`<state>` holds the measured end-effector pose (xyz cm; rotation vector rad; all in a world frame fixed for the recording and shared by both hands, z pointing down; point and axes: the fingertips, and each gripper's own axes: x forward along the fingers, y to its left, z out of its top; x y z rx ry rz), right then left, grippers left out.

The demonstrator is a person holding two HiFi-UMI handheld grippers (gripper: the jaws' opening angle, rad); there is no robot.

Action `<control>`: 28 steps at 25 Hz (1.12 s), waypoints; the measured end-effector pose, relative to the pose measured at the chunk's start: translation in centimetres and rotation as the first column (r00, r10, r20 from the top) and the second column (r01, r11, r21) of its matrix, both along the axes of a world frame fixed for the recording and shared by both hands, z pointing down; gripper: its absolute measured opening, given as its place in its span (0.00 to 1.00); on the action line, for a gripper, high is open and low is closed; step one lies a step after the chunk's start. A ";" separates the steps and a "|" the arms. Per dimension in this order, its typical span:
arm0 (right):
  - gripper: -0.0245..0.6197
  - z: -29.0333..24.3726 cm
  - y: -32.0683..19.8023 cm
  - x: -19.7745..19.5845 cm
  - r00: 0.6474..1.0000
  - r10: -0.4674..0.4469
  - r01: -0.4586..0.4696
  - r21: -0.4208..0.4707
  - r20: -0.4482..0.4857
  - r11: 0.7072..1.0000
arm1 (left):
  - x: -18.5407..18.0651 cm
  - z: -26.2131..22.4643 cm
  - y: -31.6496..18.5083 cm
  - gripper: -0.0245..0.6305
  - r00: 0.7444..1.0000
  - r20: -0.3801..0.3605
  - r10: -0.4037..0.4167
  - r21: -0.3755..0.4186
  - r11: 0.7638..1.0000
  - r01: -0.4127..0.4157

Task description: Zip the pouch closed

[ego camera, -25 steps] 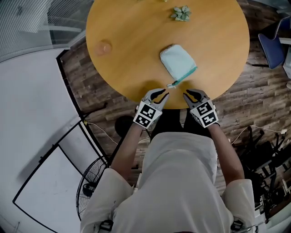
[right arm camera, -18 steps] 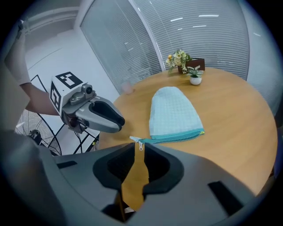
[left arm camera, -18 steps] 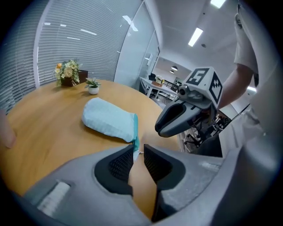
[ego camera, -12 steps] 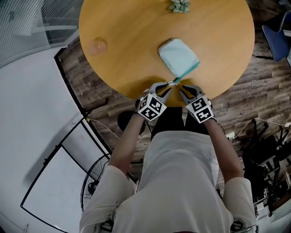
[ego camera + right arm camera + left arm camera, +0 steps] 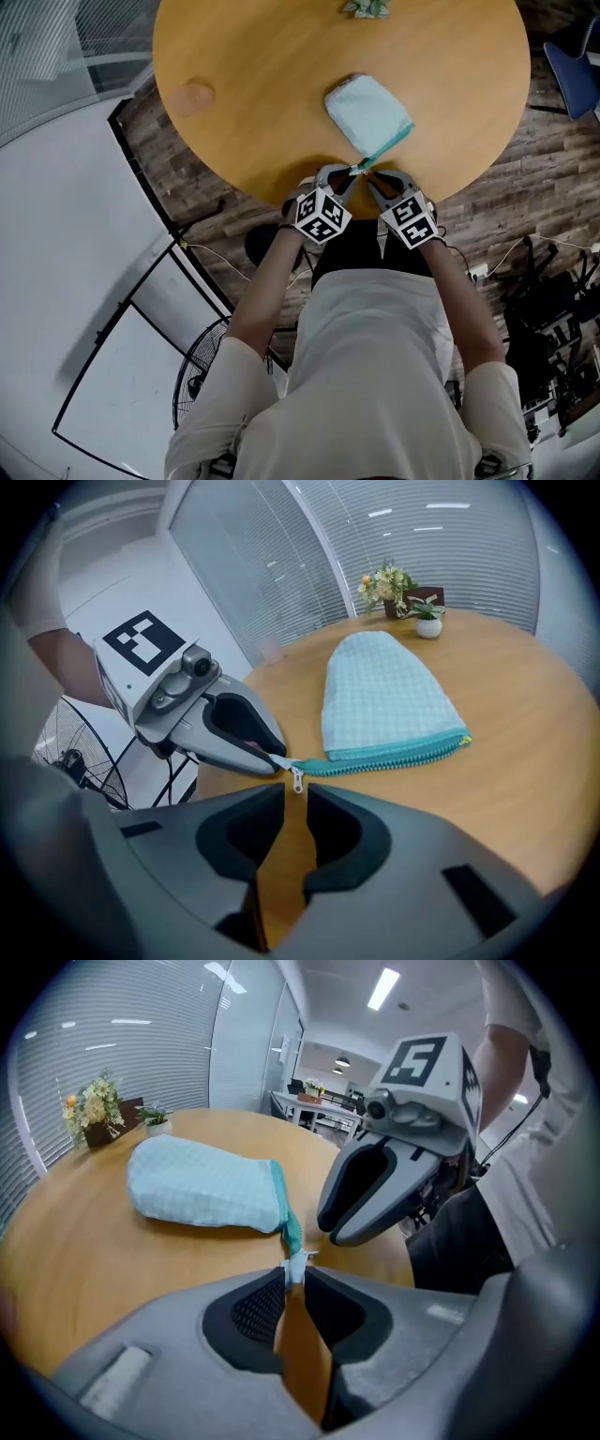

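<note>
Pouch point(image 5: 367, 114) lies near the 6 o'clock edge of the table point(image 5: 244, 84), and both grippers have just arrived at its zipper end. The left gripper point(image 5: 345, 175) pinches the white tab point(image 5: 294, 1265). The right gripper point(image 5: 373, 180) is slightly spread at the zipper pull point(image 5: 297, 780), so zipping can probably begin.

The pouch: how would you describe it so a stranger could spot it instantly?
On the round wooden table, near the edge closest to the person, lies a soft pouch, its zipper tail pinched in the left claw. It is pale blue checked cloth with a teal zipper along one side, unlike the potted plants at the far edge.
</note>
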<state>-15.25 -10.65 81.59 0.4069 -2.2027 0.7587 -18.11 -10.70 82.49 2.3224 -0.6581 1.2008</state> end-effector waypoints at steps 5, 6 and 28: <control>0.16 0.7 -0.3 -0.4 1.000 -0.013 0.013 -0.003 -0.001 1.000 | 0.4 0.3 -0.3 0.11 1.000 -0.003 0.027 0.000 1.000 -0.027; 0.16 0.7 -0.4 -0.5 1.000 -0.016 0.016 0.000 -0.001 1.000 | 0.4 0.2 -0.4 0.11 1.000 -0.010 0.022 -0.001 1.000 -0.022; 0.05 0.6 -0.9 -1.1 0.998 -0.059 0.060 -0.034 0.031 0.998 | 0.5 -1.2 -0.7 0.08 0.991 -0.132 -0.028 -0.080 0.997 0.018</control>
